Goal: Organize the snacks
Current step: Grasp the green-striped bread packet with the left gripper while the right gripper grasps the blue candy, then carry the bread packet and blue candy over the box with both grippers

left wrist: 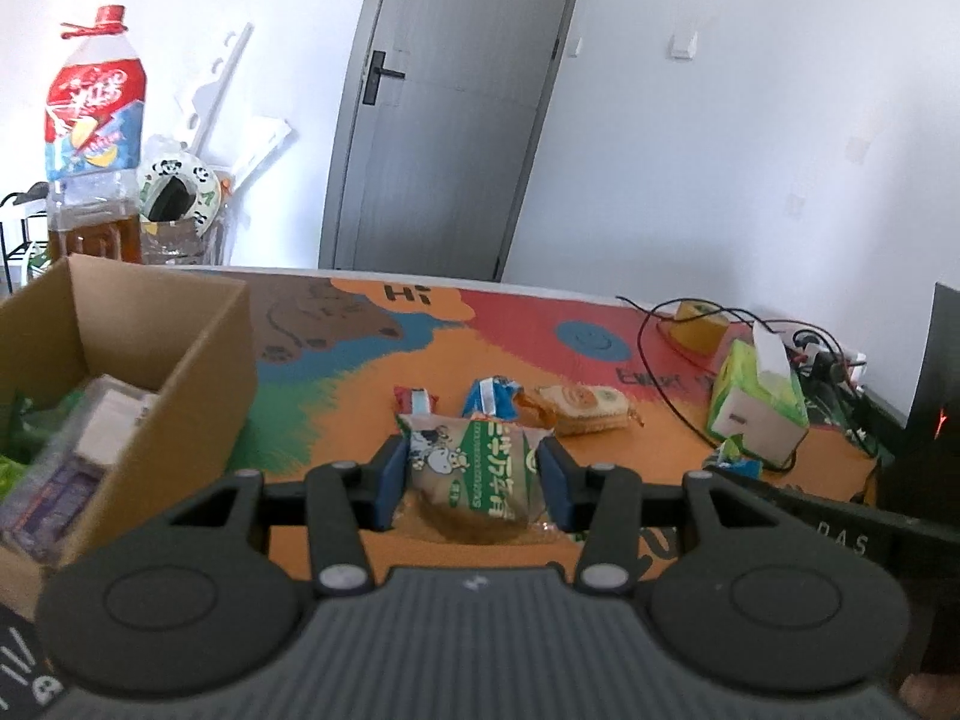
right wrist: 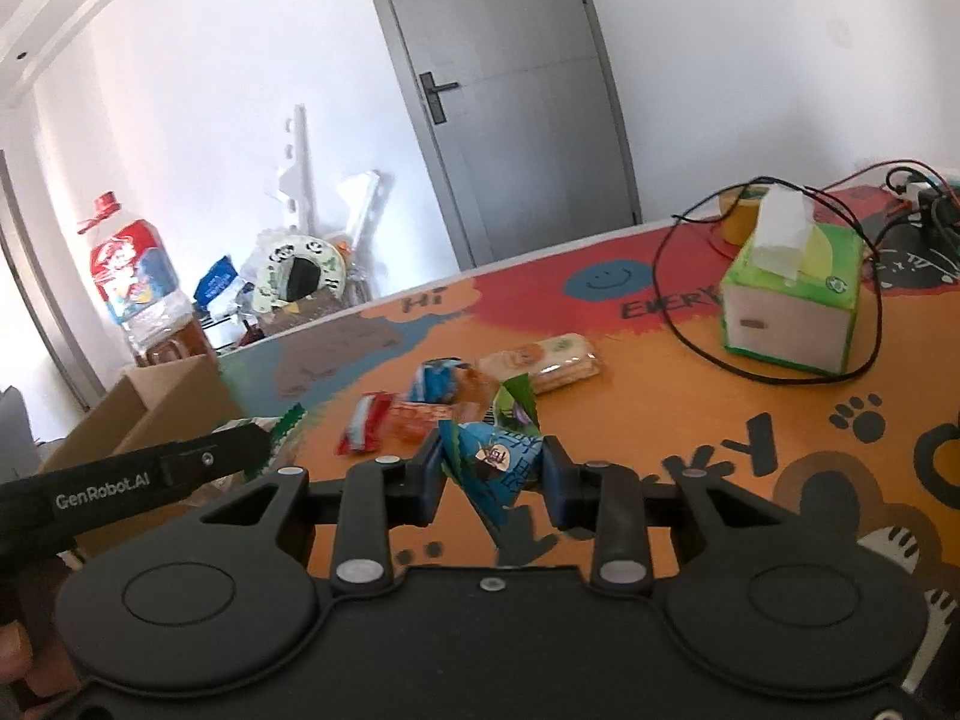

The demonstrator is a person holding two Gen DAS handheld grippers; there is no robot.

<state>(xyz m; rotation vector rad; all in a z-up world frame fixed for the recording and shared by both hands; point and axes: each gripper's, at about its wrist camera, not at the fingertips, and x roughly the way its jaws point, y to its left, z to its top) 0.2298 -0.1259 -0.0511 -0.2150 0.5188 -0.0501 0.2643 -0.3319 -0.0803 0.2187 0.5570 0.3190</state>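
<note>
The left gripper (left wrist: 474,480) pinches a green-and-brown snack packet (left wrist: 474,474) at the lower centre of its frame, lifted above the colourful surface (left wrist: 648,438); the right gripper (right wrist: 493,474) clamps a blue-green snack pouch (right wrist: 495,468) low in its own frame. A cardboard box (left wrist: 198,348) with packets inside fills the left of the left wrist view; beyond the grippers lie a red packet (right wrist: 364,423), a blue packet (right wrist: 435,381) and a biscuit pack (right wrist: 549,360); a tissue box (right wrist: 792,300) sits at the right, ringed by a black cable (right wrist: 666,312); a large bottle (left wrist: 93,132) stands upper left.
</note>
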